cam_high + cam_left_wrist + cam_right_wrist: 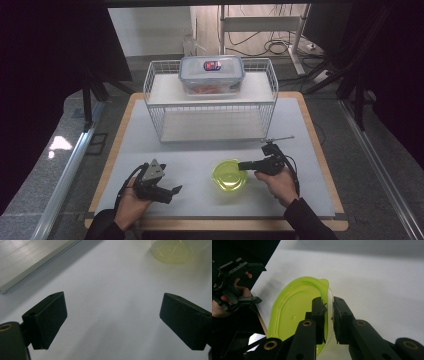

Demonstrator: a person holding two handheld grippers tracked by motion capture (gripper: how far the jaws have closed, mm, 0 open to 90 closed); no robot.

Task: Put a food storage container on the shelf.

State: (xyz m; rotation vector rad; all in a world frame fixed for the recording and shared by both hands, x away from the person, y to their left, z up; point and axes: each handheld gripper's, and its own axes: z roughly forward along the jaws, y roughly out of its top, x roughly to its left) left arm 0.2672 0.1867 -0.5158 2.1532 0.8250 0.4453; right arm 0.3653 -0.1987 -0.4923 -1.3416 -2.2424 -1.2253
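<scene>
Yellow-green translucent bowl (229,176), see-through rim, paler washed-out yellow in the left gripper view (172,251). Desk (210,150) has a plain white-grey mat, no pattern, with a light wood border round the edge. Wire rack (210,107) white, fine grid mesh sides, white shelves. Clear plastic box (211,75) on the rack's top shelf, greyish-blue lid rim, a dark blue and red label on the lid, orange-red contents visible through the wall. Left gripper (169,192) black with a grey three-cornered plate. Right gripper (241,165) black, brass-coloured rivets on its arms; matte black jaws. Sleeves dark. Floor grey speckled.
</scene>
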